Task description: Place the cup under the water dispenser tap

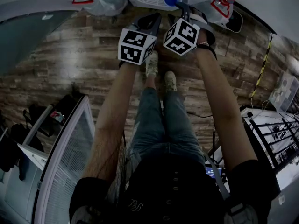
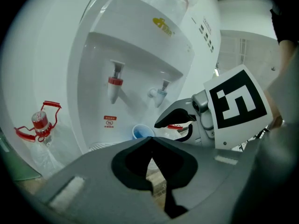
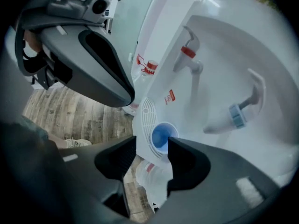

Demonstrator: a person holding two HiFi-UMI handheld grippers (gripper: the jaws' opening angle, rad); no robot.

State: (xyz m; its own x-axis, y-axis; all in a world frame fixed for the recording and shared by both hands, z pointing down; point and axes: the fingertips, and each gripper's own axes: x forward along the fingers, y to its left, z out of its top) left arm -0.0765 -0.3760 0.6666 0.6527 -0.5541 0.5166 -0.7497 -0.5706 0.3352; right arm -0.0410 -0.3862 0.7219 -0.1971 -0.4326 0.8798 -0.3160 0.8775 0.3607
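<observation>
Cup (image 3: 163, 136): blue, upright and open-mouthed. It stood on the white drip tray (image 3: 145, 107) in the recess of the water dispenser (image 2: 140, 36).
Cup against the taps: it was below the dispenser's two spouts and nearer the blue tap (image 3: 237, 115) than the red tap (image 3: 188, 53). The wide-angle lens bent the view, so it could not be confirmed that the cup sat squarely under the blue spout.
Right gripper (image 3: 152, 146): jaws were spread wide and held nothing. The cup showed through the gap, beyond the pads and clear of both. The gripper was in front of the dispenser's recess, above the tray and angled steeply down.
Left gripper (image 2: 150, 143): jaws were closed together with nothing between them. It was in front of the dispenser, just beside the right gripper, and faced the recess.
Marker cubes: both were seen from the head view, side by side and close to the dispenser's front.
Bottle (image 2: 41, 125): clear plastic with a red handle, beside the dispenser's base on the red-tap side.
Floor (image 1: 84, 55): wood planks running out from the dispenser's foot. The person's shoes (image 1: 159, 71) stood on it, facing the dispenser.
</observation>
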